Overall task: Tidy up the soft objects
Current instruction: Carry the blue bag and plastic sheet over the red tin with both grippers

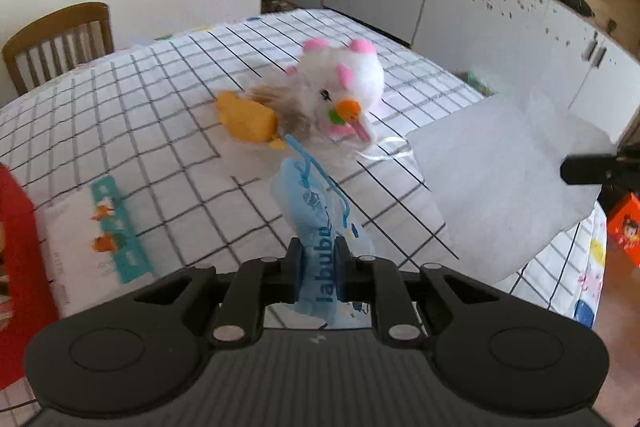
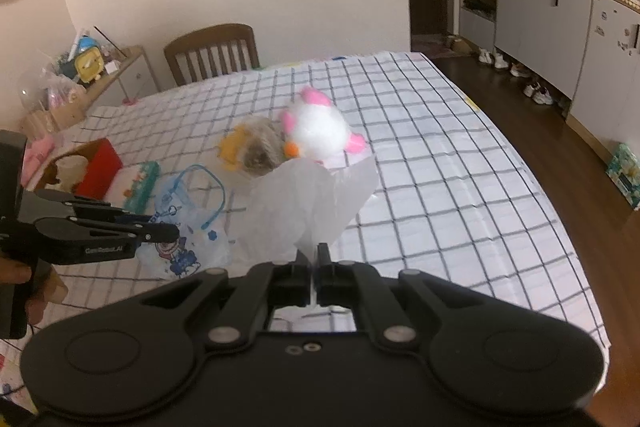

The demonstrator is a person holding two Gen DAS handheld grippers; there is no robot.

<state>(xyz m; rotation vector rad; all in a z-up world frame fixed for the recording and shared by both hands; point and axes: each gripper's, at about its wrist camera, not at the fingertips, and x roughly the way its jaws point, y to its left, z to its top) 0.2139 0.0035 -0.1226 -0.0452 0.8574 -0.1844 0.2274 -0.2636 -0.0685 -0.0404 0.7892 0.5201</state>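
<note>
Above table [image 2: 440, 163]: left claw [image 1: 319, 259] pinching blue pouch [image 1: 316, 211], level.

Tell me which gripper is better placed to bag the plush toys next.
Probably right. The right gripper is shut on the white bag, whose far edge already sits beside the white-and-pink plush. The left gripper is shut on the blue drawstring pouch, which hangs short of the toys.
</note>
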